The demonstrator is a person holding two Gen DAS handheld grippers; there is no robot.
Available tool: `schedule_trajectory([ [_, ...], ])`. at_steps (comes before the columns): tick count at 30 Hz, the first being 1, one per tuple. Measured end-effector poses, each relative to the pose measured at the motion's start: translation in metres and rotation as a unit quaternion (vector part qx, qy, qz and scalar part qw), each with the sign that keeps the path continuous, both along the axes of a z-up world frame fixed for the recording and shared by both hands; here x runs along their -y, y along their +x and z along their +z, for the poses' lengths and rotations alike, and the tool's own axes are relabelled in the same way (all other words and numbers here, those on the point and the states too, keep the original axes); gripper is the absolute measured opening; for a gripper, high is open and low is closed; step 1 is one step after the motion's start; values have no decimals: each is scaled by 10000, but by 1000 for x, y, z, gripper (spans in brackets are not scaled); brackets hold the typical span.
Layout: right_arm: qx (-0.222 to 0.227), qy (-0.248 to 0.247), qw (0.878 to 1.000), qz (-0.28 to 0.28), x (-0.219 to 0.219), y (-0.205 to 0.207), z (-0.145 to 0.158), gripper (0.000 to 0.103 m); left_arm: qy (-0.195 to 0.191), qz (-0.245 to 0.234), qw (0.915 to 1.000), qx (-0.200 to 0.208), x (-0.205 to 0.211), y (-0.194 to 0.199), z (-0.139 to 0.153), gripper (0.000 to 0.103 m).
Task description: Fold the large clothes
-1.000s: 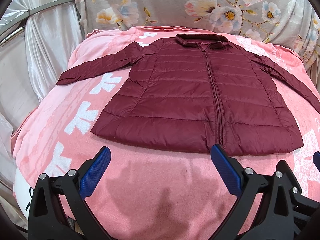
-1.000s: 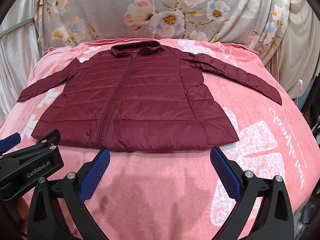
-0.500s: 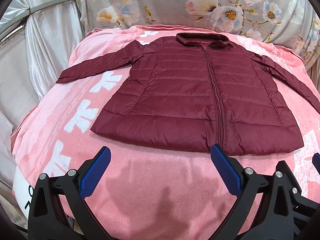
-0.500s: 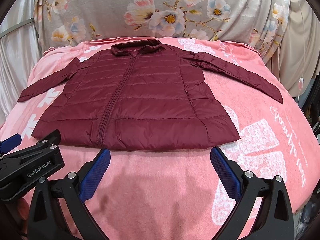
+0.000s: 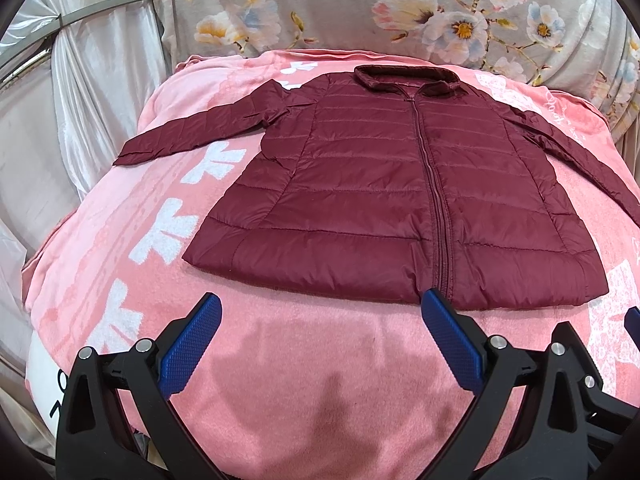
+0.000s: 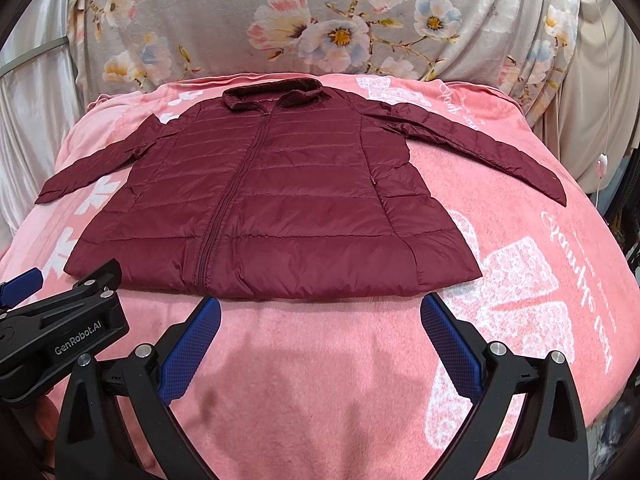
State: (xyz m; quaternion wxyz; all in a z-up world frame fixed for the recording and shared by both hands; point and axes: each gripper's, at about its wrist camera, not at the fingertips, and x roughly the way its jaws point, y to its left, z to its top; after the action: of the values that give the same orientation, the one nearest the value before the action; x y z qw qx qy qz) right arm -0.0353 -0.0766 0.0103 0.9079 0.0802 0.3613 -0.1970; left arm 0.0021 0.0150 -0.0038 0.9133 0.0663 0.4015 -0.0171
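- A dark red quilted jacket (image 5: 400, 200) lies flat, zipped and face up, on a pink blanket (image 5: 304, 380), collar at 12 o'clock and hem toward 6.
- Both sleeves are spread out: one (image 5: 200, 132) runs toward 9 o'clock, the other (image 6: 492, 152) toward 3.
- The left gripper (image 5: 320, 344) hangs just short of the hem, jaws wide apart and holding nothing.
- The right gripper (image 6: 320, 344) sits the same way near the hem, spread wide and empty.
- No fold appears started, so this looks like the approach before the first fold.
- The next move likely calls for each gripper to reach out to a sleeve or side edge, pinch the slippery fabric, and carry it across the zip (image 6: 228, 200).
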Motion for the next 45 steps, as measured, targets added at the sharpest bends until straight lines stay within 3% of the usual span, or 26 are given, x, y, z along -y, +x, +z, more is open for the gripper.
schedule_trajectory([
  [22,-22,22,10000,27,-1,-3,-5,98,-4,-7,10000,-56,-3,0,-9,98],
  [25,-4,219,9997,130,8,1,-7,98,-30,-29,9999,-131,1,5,-8,98],
  [28,57,833,9965,55,44,11,-4,98,-278,68,9993,-248,-6,20,-5,98],
  [31,378,1422,9882,-426,107,16,2,98,-467,213,9985,-190,-16,33,2,98],
  [37,1058,1197,9718,-1732,247,21,7,98,-662,492,9965,-102,-37,63,8,98],
  [45,1425,1784,9295,-2895,397,27,-33,98,-782,731,9943,3,-53,96,3,98],
])
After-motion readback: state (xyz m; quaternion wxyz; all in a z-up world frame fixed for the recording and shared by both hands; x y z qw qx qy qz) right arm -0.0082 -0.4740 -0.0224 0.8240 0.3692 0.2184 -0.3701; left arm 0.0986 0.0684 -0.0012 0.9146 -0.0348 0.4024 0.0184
